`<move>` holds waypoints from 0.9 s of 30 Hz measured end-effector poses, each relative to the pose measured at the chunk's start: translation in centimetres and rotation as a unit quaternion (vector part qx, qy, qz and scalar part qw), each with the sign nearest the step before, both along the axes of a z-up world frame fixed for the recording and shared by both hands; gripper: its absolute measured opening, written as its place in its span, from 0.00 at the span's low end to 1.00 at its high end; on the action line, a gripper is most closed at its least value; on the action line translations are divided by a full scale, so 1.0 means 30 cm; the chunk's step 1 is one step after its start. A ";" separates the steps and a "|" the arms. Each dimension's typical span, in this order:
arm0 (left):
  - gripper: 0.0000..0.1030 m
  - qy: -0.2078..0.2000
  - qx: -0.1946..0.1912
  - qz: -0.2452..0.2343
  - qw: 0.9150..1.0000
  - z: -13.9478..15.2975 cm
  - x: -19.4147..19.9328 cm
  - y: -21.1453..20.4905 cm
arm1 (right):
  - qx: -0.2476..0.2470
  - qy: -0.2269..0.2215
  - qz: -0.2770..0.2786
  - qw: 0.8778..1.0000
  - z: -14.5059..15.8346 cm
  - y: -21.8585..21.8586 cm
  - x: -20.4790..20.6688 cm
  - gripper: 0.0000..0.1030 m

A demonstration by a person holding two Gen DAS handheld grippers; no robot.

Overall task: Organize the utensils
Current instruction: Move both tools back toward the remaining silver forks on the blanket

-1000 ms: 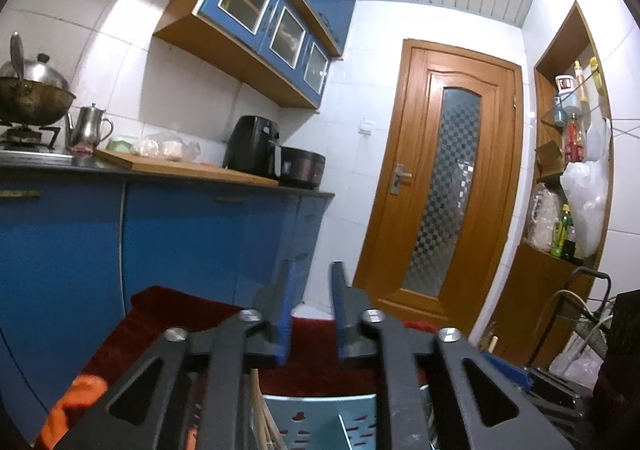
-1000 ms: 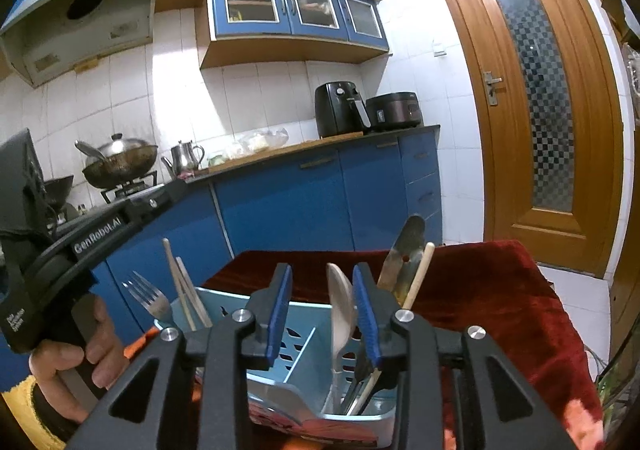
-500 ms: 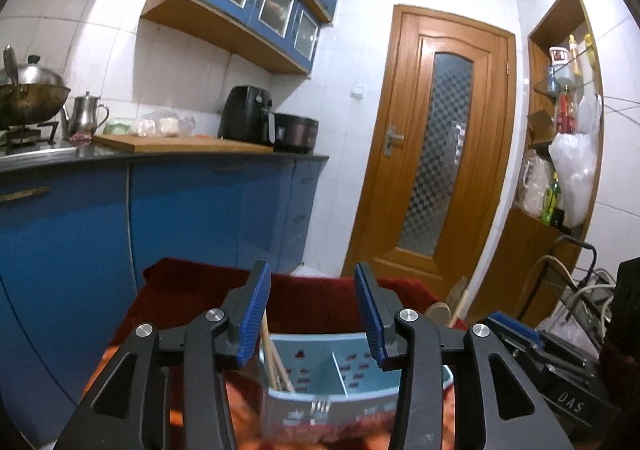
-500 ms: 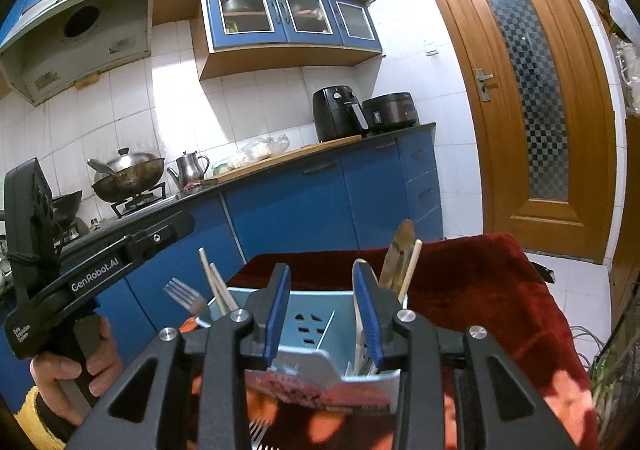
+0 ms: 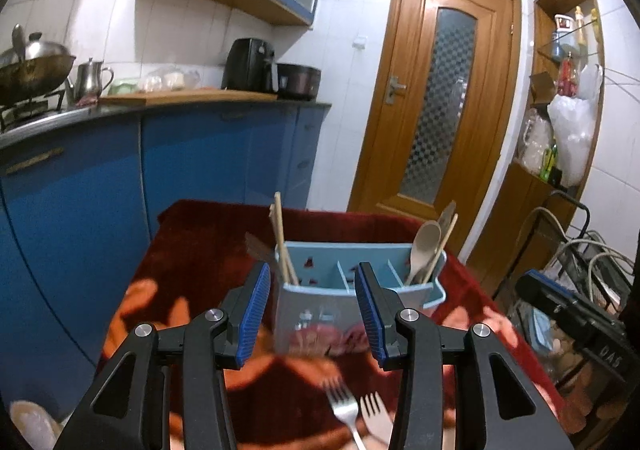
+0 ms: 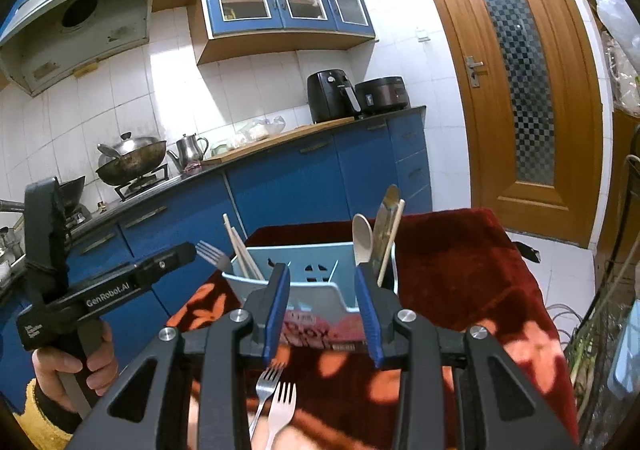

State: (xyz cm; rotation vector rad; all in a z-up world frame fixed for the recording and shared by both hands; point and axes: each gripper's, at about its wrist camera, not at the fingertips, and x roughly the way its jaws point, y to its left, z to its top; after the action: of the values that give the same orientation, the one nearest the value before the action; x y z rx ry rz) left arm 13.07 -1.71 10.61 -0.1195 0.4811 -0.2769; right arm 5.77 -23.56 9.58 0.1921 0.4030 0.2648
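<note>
A light blue utensil caddy [image 5: 360,286] [image 6: 316,270] stands on a red flowered cloth [image 5: 192,250] [image 6: 460,270]. Its left end holds chopsticks [image 5: 281,246] [image 6: 240,250] and a fork [image 6: 214,254]. Its right end holds a pale spoon [image 5: 426,248] [image 6: 362,240] and wooden utensils. Two forks [image 5: 344,408] [image 6: 280,406] lie side by side on the cloth in front of the caddy. My left gripper [image 5: 312,314] [image 6: 186,251] is open and empty, back from the caddy's left front. Facing the caddy's front, my right gripper [image 6: 322,314] is open with nothing between its fingers.
Blue cabinets [image 6: 288,185] run along the left under a counter with a wok [image 6: 132,161], a kettle [image 5: 90,79] and an air fryer [image 6: 332,95]. A wooden door [image 5: 436,109] is behind the table. A wire cart with cables [image 5: 580,250] stands at the right.
Both grippers have drawn back from the caddy and tipped down, so the two forks on the cloth now show. The left jaws have widened.
</note>
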 end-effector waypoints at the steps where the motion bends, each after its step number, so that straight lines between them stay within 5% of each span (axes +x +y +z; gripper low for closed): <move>1: 0.44 0.004 0.002 0.000 1.000 -0.005 -0.006 0.002 | -0.001 0.002 0.000 1.000 0.000 0.000 -0.015 0.36; 15: 0.44 0.089 0.020 -0.017 0.996 -0.136 -0.070 -0.001 | -0.001 0.050 -0.010 0.999 -0.067 -0.017 -0.137 0.40; 27: 0.44 0.186 0.014 -0.043 0.982 -0.306 0.002 -0.051 | 0.013 0.093 -0.023 0.995 -0.183 -0.066 -0.150 0.40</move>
State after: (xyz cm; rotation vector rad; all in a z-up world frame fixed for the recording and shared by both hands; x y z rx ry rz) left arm 13.12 -3.25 1.43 -0.1234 0.8627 -0.3342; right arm 1.28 -25.54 4.10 0.2521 0.5785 0.2084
